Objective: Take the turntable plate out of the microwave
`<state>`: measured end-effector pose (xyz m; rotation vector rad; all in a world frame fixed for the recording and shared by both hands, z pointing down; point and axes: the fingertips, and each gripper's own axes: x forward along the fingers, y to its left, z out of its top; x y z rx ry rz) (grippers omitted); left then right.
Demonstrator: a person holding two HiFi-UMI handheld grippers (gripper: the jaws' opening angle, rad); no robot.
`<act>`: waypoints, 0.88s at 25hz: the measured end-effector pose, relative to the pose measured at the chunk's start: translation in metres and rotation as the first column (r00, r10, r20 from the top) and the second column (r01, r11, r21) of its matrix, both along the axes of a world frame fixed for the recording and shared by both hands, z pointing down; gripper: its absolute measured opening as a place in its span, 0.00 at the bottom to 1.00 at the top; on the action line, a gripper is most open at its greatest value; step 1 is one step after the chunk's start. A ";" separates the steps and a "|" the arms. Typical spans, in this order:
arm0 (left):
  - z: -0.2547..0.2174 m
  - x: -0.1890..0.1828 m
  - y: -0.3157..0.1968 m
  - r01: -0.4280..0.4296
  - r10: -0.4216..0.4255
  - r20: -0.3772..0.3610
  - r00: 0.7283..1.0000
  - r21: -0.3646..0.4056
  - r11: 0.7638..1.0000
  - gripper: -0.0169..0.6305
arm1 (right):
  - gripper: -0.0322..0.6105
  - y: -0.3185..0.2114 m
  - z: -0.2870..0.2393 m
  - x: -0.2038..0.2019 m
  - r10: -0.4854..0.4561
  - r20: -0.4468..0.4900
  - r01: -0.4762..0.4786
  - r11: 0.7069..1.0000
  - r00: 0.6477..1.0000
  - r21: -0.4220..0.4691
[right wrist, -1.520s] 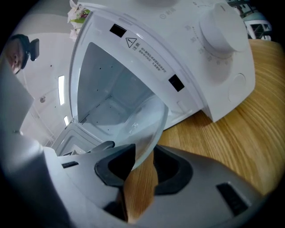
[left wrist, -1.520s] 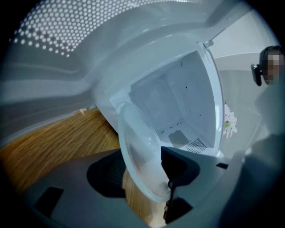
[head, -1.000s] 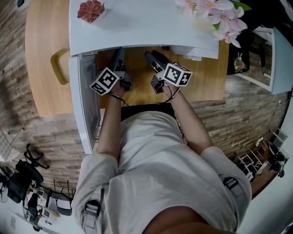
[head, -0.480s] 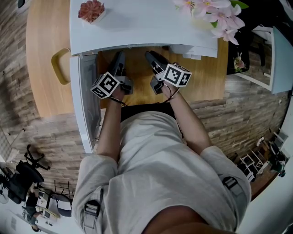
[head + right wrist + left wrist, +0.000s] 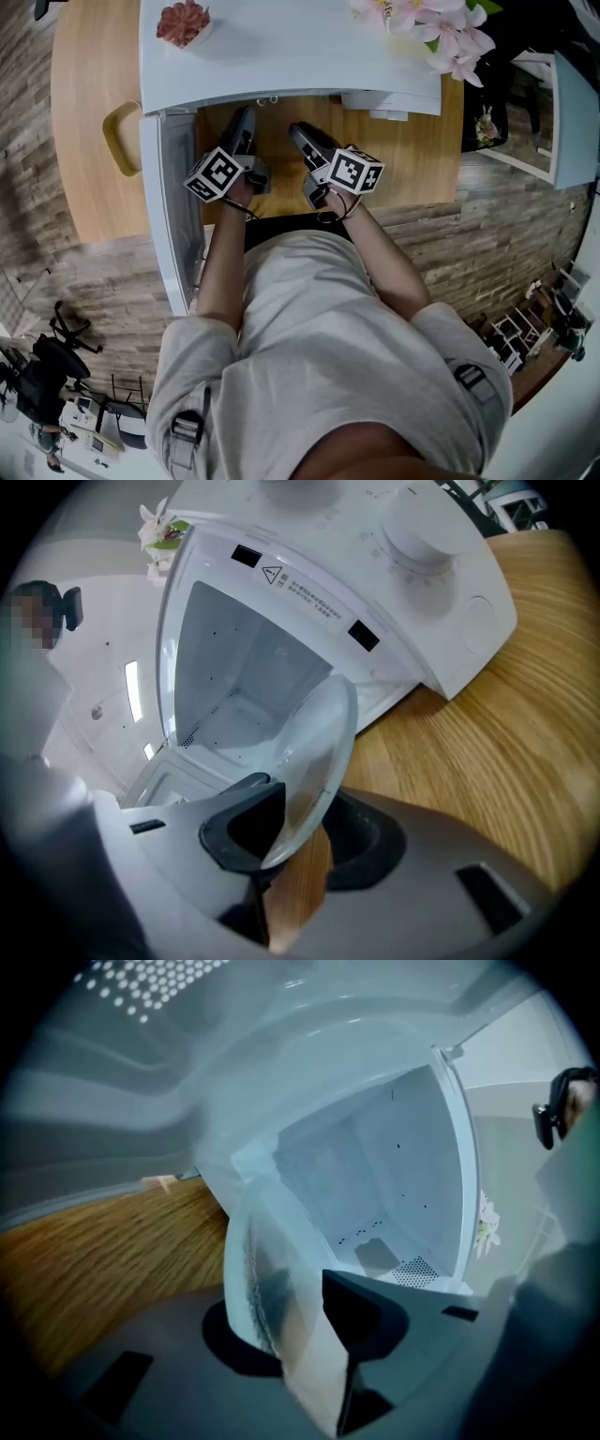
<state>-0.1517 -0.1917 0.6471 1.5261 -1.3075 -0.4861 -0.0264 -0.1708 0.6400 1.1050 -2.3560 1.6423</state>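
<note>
White microwave [image 5: 441, 592], warning-triangle label [image 5: 273, 573] unreadable

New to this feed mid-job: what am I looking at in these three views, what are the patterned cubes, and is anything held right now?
No robot: a person holds a two-jaw gripper in each hand. The head view looks down from the person's head; each gripper view looks along that gripper's jaws. The patterned cubes are parts of the grippers. On the light wooden table stands a white microwave, door open, cavity empty. A potted pink succulent and pink flowers sit on top. The left gripper and the right gripper each clamp an edge of the clear round glass turntable plate, outside the cavity. The left jaws have just opened a little, the right have just closed further.
</note>
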 end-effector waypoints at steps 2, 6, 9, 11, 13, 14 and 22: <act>-0.002 0.000 -0.001 -0.010 0.010 -0.022 1.000 0.011 1.000 0.22 | 0.26 0.002 0.001 -0.001 -0.028 -0.002 0.028 1.000 1.000 0.004; -0.005 0.001 -0.002 -0.009 0.010 -0.053 0.999 0.025 1.000 0.19 | 0.39 -0.006 0.004 0.010 -0.055 -0.026 0.056 0.998 0.998 0.030; -0.006 0.001 -0.001 -0.017 0.018 -0.040 0.999 0.022 1.000 0.19 | 0.42 -0.027 0.000 0.019 -0.013 0.013 0.013 0.998 1.000 0.056; -0.005 0.000 -0.002 -0.024 0.024 -0.015 1.000 0.022 0.999 0.19 | 0.43 -0.042 -0.004 0.017 -0.009 0.049 0.005 0.997 0.999 0.075; -0.005 0.000 -0.004 -0.034 0.034 -0.001 0.999 0.018 0.999 0.21 | 0.44 -0.051 -0.006 0.010 -0.020 0.075 0.014 0.997 0.997 0.077; -0.004 -0.001 -0.005 -0.033 0.033 0.005 0.999 0.012 0.999 0.23 | 0.44 -0.054 -0.005 0.007 -0.025 0.082 0.019 0.997 0.996 0.072; -0.003 -0.010 -0.009 0.005 -0.005 -0.002 1.000 -0.004 1.000 0.24 | 0.30 -0.056 0.003 -0.017 -0.033 0.165 0.034 0.999 0.986 -0.004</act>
